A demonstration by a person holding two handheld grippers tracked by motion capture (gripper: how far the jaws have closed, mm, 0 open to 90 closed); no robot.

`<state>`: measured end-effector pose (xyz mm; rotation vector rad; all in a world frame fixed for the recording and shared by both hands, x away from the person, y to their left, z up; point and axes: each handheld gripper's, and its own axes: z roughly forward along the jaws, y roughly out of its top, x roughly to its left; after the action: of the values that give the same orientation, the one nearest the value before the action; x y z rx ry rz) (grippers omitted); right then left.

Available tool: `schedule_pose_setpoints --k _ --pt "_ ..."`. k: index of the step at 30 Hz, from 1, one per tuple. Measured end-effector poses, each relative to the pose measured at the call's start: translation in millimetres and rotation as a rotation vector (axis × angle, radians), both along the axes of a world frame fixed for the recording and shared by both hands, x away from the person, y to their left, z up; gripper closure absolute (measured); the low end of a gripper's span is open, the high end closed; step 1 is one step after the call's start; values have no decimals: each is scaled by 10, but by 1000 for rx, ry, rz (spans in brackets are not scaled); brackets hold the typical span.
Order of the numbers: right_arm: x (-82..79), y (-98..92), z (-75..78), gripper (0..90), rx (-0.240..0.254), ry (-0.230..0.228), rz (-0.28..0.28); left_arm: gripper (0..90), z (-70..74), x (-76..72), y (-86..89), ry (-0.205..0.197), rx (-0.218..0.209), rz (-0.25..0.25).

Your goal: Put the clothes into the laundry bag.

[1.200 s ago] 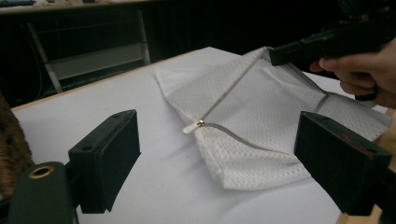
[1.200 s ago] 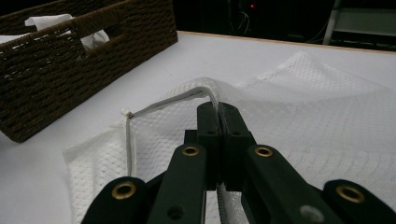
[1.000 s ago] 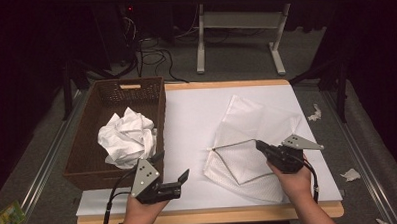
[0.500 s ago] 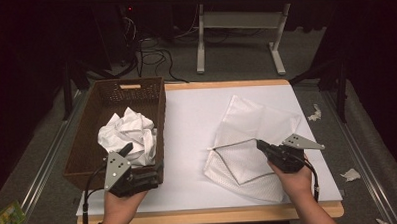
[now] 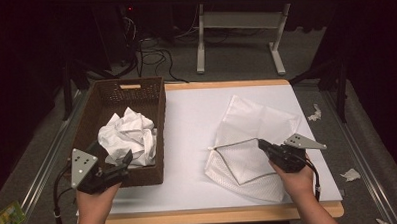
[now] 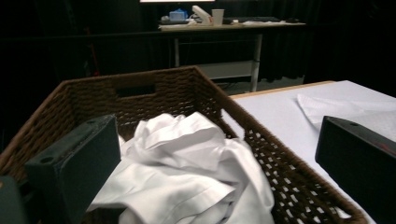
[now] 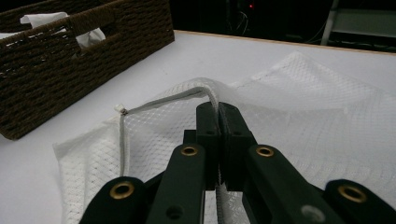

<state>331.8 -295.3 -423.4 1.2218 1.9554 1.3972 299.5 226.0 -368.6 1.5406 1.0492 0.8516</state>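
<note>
From the high view, our right gripper [image 5: 262,143] fingers stay clenched on the white mesh laundry bag's [image 5: 253,150] zipper edge. In the left gripper view, released fingers flank the crumpled white shirt [image 6: 182,172] inside the brown woven basket [image 6: 280,177]; we could snag wicker.

Left gripper moves from the table to the basket

The left gripper [image 5: 122,162] has gone to the left, from the near edge of the white table top [image 5: 192,122] to the near end of the brown woven wicker basket [image 5: 158,101]. Its jaws have just been opening and now stand wide before the crumpled white cloth [image 5: 129,137], with nothing between them.
</note>
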Motion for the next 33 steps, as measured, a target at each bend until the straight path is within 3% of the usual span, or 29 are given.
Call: schedule_pose_setpoints --k 7,11,13,16,25,29,33 --pt "5 7 -4 888 -5 -2 2 7 -9 17 24 1 -1 0" --pt "2 6 -3 888 -7 -2 2 13 -14 40 -24 15 25 -10" --pt "0 8 -1 888 -2 1 0 32 1 55 -80 2 55 -18" --pt "-1 6 -2 887 -3 -1 4 44 47 106 -140 3 30 -34" --pt "-9 -16 6 886 4 -7 13 10 170 442 -162 43 -35 -27" --pt "-10 -27 10 886 8 -4 14 2 179 616 -199 82 -1 -1" --pt "-13 -28 14 886 11 -7 16 5 192 789 -205 135 -2 22"
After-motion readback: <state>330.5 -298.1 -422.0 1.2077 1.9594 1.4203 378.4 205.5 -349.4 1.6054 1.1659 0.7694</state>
